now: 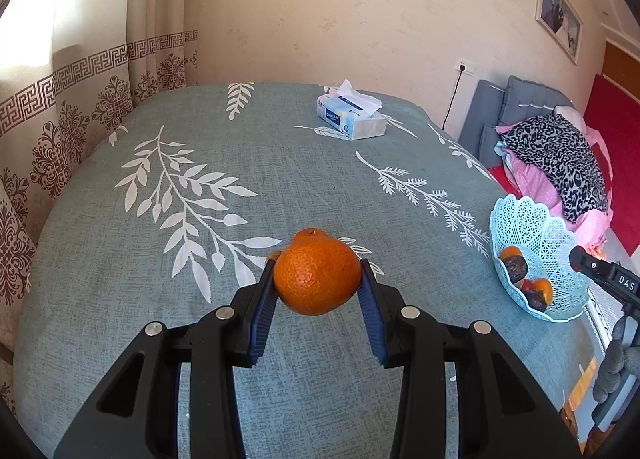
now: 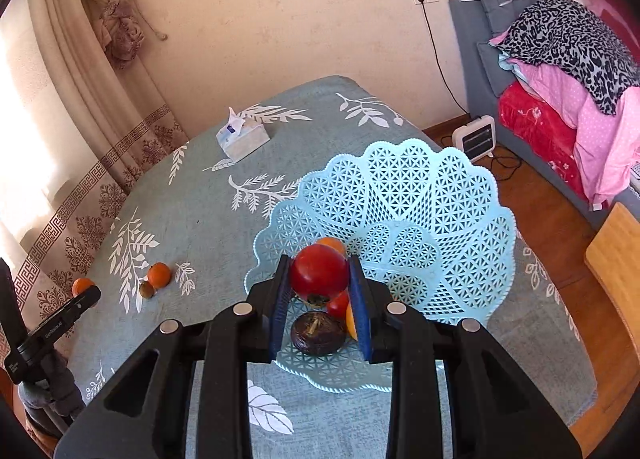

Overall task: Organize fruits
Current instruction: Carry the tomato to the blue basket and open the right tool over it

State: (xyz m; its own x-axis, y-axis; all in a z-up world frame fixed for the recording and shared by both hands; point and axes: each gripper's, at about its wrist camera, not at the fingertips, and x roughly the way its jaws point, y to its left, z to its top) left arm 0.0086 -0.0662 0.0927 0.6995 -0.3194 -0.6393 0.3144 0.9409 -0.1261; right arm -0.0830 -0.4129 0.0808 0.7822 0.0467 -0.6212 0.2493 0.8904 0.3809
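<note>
My left gripper (image 1: 318, 277) is shut on a large orange (image 1: 317, 275) and holds it above the tablecloth. A smaller orange (image 1: 310, 234) lies just behind it. My right gripper (image 2: 319, 283) is shut on a red fruit (image 2: 319, 274) over the light blue lattice basket (image 2: 420, 219). In the basket lie a dark purple fruit (image 2: 318, 333), another red fruit (image 2: 339, 304) and orange fruits (image 2: 331, 244). The basket also shows in the left wrist view (image 1: 536, 235). An orange (image 2: 159, 274) and a small brown fruit (image 2: 147, 290) lie on the table at left.
A tissue box (image 1: 352, 119) stands at the far side of the grey-green leaf-print tablecloth (image 1: 200, 299). Curtains (image 1: 60, 99) hang on the left. A bed with piled clothes (image 2: 568, 59) and a small heater (image 2: 476, 137) are to the right.
</note>
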